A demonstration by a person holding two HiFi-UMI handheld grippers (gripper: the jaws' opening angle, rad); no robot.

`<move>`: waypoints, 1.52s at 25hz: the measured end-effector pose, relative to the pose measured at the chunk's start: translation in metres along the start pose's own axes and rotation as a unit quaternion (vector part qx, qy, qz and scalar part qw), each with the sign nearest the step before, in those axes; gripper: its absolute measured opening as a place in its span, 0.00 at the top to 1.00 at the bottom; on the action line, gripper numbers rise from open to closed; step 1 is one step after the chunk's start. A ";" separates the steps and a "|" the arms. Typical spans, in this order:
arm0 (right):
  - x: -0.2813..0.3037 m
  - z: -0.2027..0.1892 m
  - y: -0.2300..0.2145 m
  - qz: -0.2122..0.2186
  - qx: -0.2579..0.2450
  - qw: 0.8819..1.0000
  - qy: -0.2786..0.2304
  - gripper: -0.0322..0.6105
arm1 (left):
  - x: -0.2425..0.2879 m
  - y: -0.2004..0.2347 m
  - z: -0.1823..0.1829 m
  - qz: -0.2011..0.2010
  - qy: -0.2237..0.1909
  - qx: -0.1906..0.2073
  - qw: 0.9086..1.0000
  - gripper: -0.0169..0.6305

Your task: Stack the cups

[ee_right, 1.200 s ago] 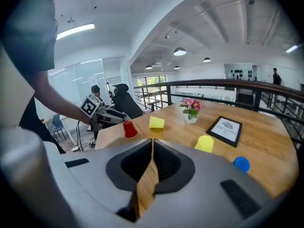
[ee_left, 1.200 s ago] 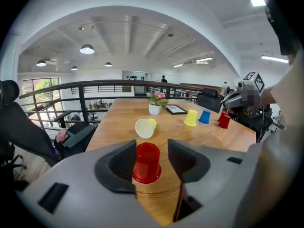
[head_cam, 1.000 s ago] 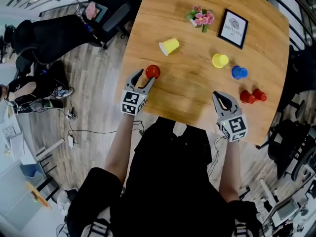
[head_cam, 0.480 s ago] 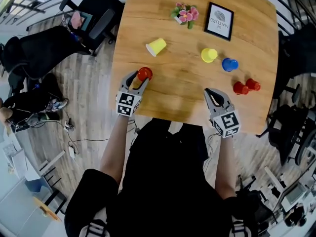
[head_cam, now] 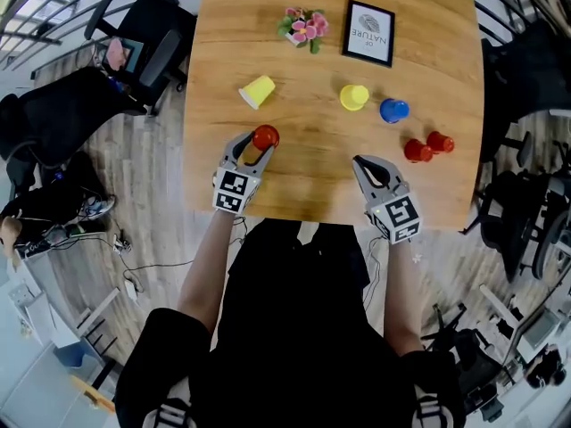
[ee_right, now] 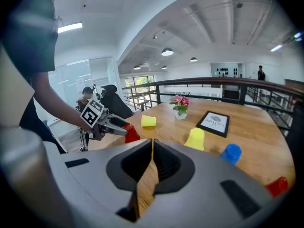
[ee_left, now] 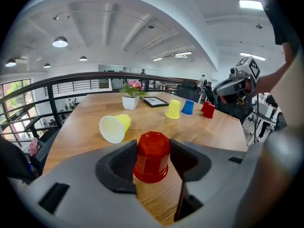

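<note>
An upside-down red cup sits between the jaws of my left gripper, which is shut on its sides at the table's near left. It also shows in the right gripper view as the red cup. A yellow cup lies on its side beyond it. A second yellow cup, a blue cup and two red cups stand upside down to the right. My right gripper is shut and empty near the front edge.
A potted pink flower and a black picture frame stand at the far side of the wooden table. Office chairs and cables crowd the floor at the left, and more chairs stand at the right.
My left gripper has carried the red cup to the right, away from the table's left edge. The right gripper has stayed put and shut.
</note>
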State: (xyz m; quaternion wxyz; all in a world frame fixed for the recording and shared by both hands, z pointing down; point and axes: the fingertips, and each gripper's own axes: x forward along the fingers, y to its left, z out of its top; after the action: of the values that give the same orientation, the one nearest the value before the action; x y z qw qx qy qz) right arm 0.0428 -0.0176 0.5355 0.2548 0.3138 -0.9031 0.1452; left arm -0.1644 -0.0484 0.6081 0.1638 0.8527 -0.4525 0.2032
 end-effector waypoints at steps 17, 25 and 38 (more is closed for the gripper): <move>-0.009 -0.013 -0.011 -0.016 0.019 1.000 -0.004 0.92 | 0.041 -0.058 0.014 -0.064 -0.004 0.020 0.998 0.62; -0.008 -0.018 -0.017 -0.012 0.023 1.000 -0.003 0.92 | 0.039 -0.064 0.014 -0.068 -0.003 0.008 0.998 0.62; 0.023 -0.005 -0.052 -0.020 0.018 1.000 -0.010 0.79 | 0.028 -0.053 0.030 -0.052 -0.011 -0.001 0.999 0.61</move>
State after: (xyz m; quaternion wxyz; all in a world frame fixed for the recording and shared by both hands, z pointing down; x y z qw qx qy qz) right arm 0.0626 -0.0664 0.5572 0.2430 0.3375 -0.8965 0.1528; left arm -0.0997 -0.0537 0.5909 0.1699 0.8769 -0.4098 0.1848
